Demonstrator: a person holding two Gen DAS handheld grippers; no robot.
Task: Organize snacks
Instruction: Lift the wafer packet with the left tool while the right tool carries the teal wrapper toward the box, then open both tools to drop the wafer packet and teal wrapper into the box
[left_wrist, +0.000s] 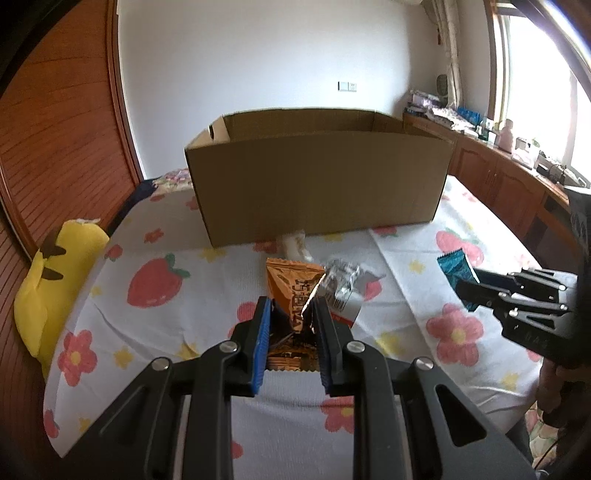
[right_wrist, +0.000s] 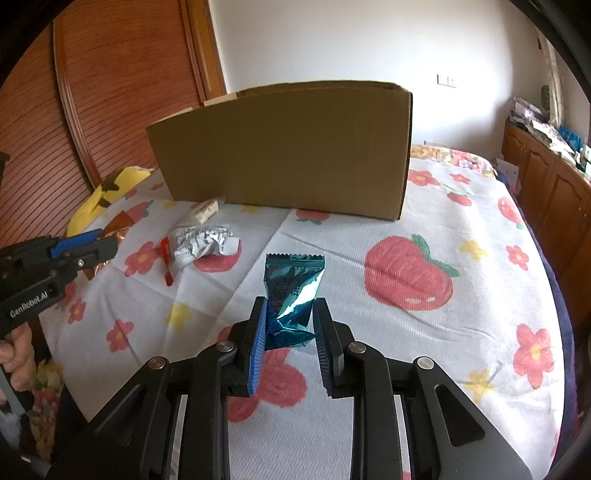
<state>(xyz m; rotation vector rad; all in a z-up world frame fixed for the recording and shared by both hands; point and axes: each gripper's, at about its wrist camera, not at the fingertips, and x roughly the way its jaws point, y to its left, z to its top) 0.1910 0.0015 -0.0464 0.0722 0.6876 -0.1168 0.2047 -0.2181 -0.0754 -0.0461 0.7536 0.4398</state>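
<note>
Fingers of the left gripper pinch a crinkly orange foil packet, long axis pointing away toward the open cardboard box, lifted over the strawberry-print sheet. A crumpled silver wrapper lies just beside it.

Over to the right wrist view: the right gripper clamps a glossy teal foil packet, upright, serrated edge on top, box beyond.

Black left tool and right tool, blue ribbed pads, silver pivot screws.
</note>
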